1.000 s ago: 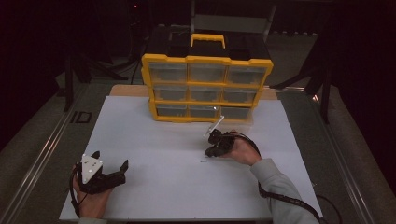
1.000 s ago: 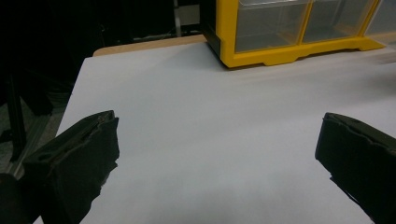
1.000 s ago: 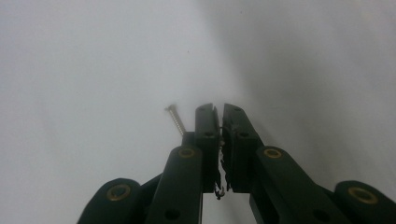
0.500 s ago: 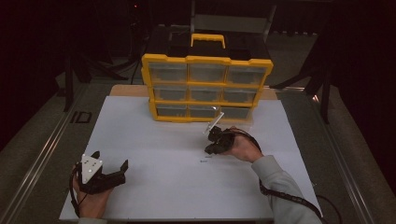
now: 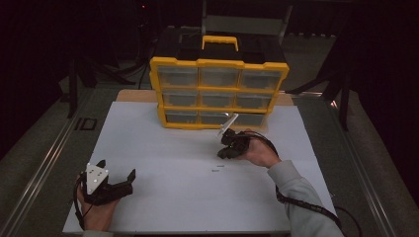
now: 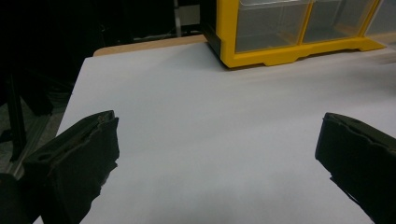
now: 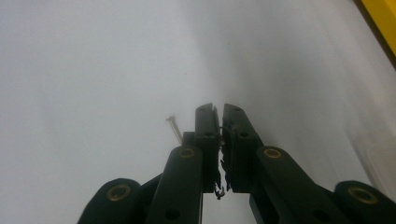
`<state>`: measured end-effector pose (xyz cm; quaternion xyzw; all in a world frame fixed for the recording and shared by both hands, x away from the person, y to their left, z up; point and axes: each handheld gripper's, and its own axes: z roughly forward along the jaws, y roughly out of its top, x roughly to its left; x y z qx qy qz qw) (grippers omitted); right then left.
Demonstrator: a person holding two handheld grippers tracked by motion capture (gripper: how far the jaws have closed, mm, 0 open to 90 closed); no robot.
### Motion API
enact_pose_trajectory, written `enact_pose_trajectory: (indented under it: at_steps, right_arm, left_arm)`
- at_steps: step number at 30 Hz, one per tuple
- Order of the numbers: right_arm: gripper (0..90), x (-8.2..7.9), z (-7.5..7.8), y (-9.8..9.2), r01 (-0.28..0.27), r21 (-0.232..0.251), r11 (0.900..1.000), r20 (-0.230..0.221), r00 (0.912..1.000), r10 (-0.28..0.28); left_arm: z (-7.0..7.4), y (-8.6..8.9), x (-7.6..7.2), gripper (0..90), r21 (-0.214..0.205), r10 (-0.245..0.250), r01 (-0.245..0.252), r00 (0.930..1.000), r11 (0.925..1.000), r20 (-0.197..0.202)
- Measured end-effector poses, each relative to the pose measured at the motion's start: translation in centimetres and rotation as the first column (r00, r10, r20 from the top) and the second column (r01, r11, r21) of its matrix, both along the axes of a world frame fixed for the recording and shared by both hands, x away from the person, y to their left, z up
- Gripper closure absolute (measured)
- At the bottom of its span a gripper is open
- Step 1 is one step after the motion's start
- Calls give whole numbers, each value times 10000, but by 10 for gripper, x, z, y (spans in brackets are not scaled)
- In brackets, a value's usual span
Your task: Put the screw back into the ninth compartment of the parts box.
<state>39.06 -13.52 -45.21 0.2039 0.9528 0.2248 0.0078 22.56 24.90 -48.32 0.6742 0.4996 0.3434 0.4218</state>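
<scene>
On the white sheet [image 5: 173, 163] lies a thin small screw [image 7: 175, 128], just left of my right gripper's tips. My right gripper [image 7: 217, 109] is shut, with only a narrow slit between its jaws; tiny dark bits show low in that slit, and I cannot tell what they are. In the high view the right gripper [image 5: 223, 154] hovers right of centre, a little in front of the yellow drawer cabinet [image 5: 220, 94], with small dark specks [image 5: 216, 169] on the sheet just before it. My left gripper [image 5: 117, 170] rests at the near left corner, open, with bare sheet between its jaws [image 6: 217, 140].
The yellow cabinet [image 6: 280, 51] with clear drawers and a top handle stands at the back of the sheet. A cable [image 5: 306, 205] trails from the right sleeve. Dark floor and stands surround the table; a metal rail [image 5: 34, 177] runs along the left.
My right gripper has drifted slightly away from the specks, toward the cabinet. The left gripper has stayed put.
</scene>
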Motion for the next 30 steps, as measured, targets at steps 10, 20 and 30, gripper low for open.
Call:
enact_pose_trajectory:
  at_steps: [10,20,30]
  right_arm:
    - [851,4,13,0,-29,69,10000,140,9999,28]
    - [850,8,24,-2,87,148,9999,255,9996,-91]
    - [851,15,32,-6,280,171,9995,268,9992,-284]
  left_arm:
    - [0,0,0,3,46,22,-22,10000,10000,16]
    - [1,1,-1,3,-52,-16,16,10000,10000,53]
    - [0,1,0,3,-81,-23,24,10000,10000,43]
